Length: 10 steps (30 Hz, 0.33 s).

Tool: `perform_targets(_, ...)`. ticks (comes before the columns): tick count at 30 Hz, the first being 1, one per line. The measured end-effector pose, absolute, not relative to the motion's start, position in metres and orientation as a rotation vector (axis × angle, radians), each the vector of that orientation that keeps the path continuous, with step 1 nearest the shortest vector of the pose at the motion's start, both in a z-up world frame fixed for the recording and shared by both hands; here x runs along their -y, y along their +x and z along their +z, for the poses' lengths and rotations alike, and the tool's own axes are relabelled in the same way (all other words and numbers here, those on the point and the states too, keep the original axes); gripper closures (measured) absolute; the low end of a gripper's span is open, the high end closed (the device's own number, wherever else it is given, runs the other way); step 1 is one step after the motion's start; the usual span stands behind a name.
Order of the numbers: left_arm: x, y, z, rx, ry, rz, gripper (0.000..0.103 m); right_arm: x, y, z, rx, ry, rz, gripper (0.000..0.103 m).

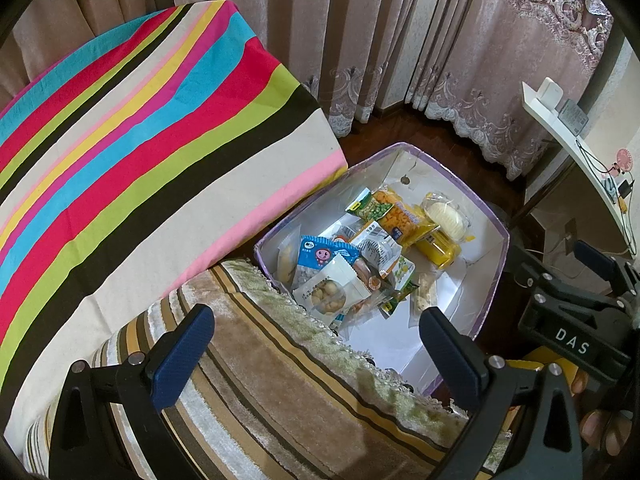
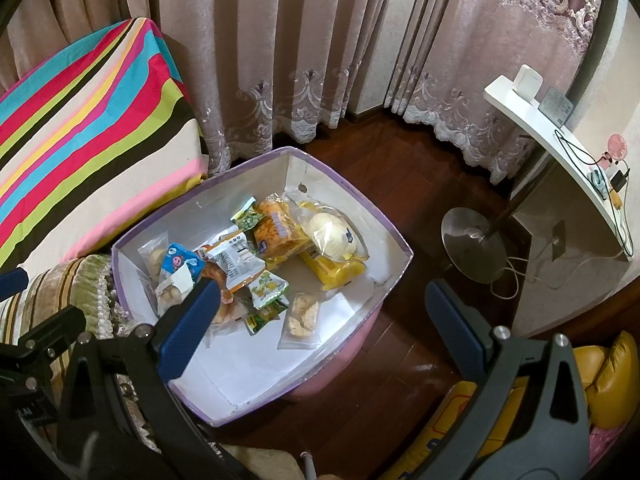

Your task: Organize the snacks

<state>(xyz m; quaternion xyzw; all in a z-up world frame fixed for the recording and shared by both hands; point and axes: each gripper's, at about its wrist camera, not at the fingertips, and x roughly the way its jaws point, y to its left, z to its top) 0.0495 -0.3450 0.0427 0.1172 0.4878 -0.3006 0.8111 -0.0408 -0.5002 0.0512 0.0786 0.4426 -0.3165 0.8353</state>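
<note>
- Snacks [image 2: 256, 256] are all piled in the box [image 2: 360, 200] on the floor, mid-frame in both views, so I'd guess it's mostly done; nothing loose in sight.
- Left hand-held gripper [image 1: 316, 356]: fingers apart, empty, over a striped cushion [image 1: 280, 380], box just beyond.
- Right hand-held gripper [image 2: 324, 332]: also apart, empty, hovering above the box's near edge.

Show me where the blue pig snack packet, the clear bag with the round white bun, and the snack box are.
blue pig snack packet [image 1: 326, 254], left wrist view, on its printed front.
clear bag with the round white bun [image 2: 334, 234], right wrist view, on the bun inside.
snack box [image 2: 394, 236], right wrist view, on its purple right rim.
</note>
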Motion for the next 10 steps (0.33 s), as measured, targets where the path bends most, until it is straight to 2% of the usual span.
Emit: perform_targets(10, 0.349, 0.036, 0.04, -1.004, 0.284, -0.695, 0.0, 0.497, -0.047, 0.049, -0.938, 0.195, -0.697, 0.001)
